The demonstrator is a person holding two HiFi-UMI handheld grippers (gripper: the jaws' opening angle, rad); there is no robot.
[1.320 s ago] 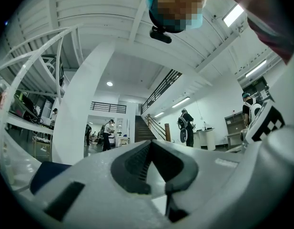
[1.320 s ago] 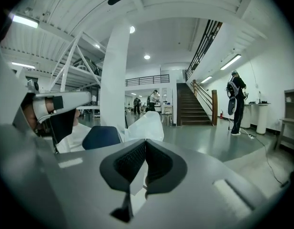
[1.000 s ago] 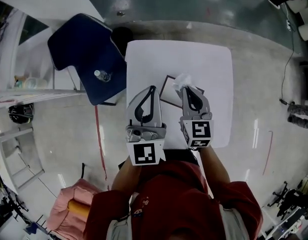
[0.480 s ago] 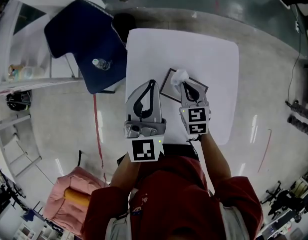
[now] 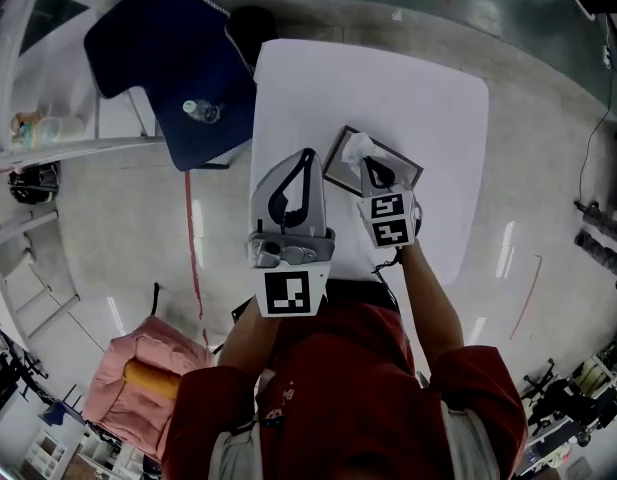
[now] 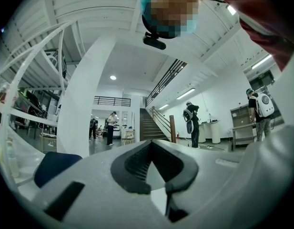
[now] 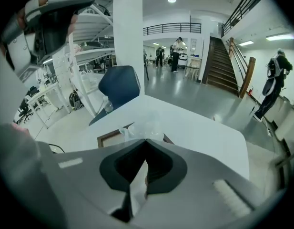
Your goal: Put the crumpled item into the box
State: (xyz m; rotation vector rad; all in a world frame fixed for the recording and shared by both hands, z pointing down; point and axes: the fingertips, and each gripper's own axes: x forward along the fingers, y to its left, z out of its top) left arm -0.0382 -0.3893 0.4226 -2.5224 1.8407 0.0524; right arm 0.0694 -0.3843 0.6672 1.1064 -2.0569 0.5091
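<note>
A crumpled white item (image 5: 356, 149) is pinched in my right gripper (image 5: 368, 166), which is shut on it. It hangs over the near left part of a shallow dark-framed box (image 5: 388, 160) on the white table (image 5: 428, 118). In the right gripper view the crumpled item (image 7: 143, 127) bulges just past the gripper (image 7: 146, 140), with the box frame (image 7: 110, 138) below and left of it. My left gripper (image 5: 307, 154) hovers left of the box, shut and empty. In the left gripper view this gripper (image 6: 150, 142) points out at the hall, its jaw tips meeting.
A blue chair (image 5: 178, 68) with a water bottle (image 5: 199, 110) on its seat stands against the table's left edge. A pink bundle (image 5: 148, 368) lies on the floor at lower left. People stand far off in the hall.
My right gripper has moved forward with the crumpled item, from the box's near edge to over the box. The left gripper has stayed about where it was.
</note>
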